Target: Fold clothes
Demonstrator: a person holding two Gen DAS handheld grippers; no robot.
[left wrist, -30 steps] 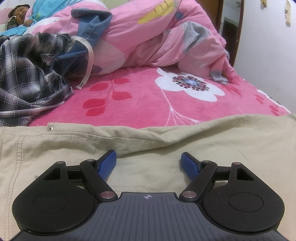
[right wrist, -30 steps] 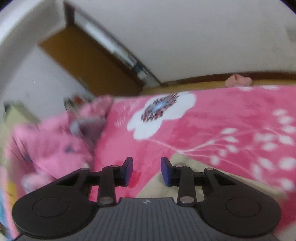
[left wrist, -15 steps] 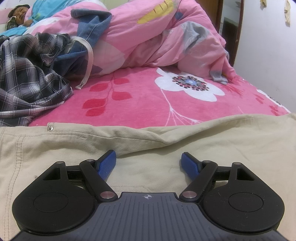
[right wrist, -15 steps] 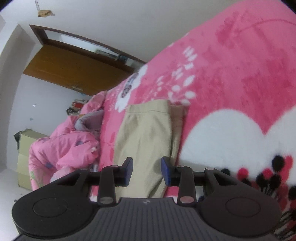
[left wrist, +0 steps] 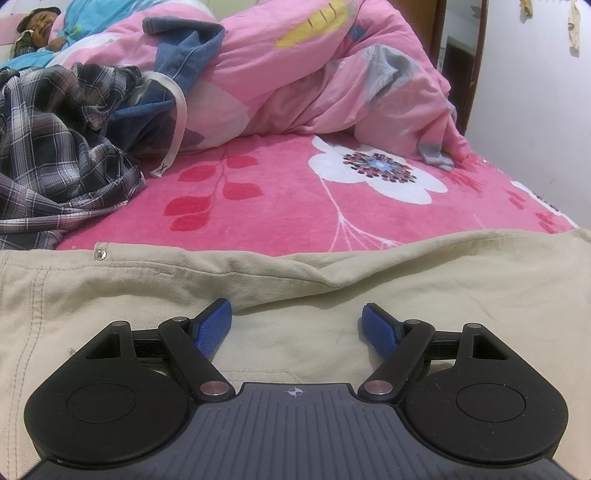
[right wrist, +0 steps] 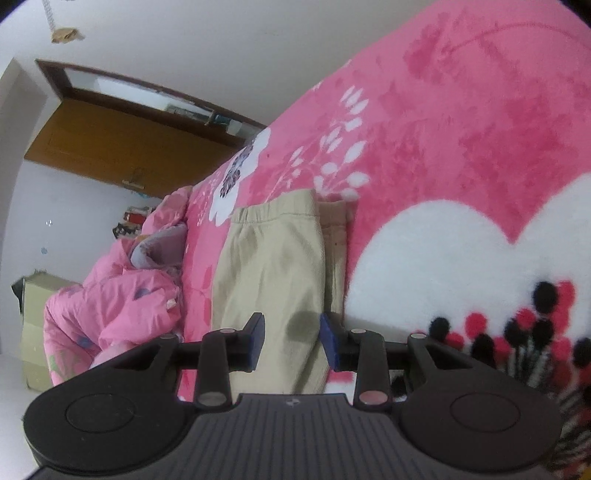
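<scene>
Beige trousers (left wrist: 332, 288) lie flat across the near side of a pink flowered blanket (left wrist: 277, 192). My left gripper (left wrist: 295, 321) hovers low over their upper part, near a metal rivet (left wrist: 100, 253), jaws wide open, nothing between the blue pads. In the tilted right wrist view the trouser legs (right wrist: 273, 258) stretch away to their hems (right wrist: 291, 210). My right gripper (right wrist: 291, 332) sits just above that leg, its jaws partly apart. Cloth shows in the gap, and the pads do not press on it.
A crumpled plaid shirt (left wrist: 48, 147) and a denim garment (left wrist: 181, 48) lie at the left. A bunched pink quilt (left wrist: 314, 74) fills the back of the bed, a person (left wrist: 37, 29) lying behind it. The white wall (left wrist: 535, 110) runs along the right edge. A wooden door (right wrist: 110, 147) and a cardboard box (right wrist: 33, 314) stand beyond the bed.
The right gripper came down and rolled, from a blurred look across the bed to a spot over the trouser leg, where it has held since. The left gripper has not moved.
</scene>
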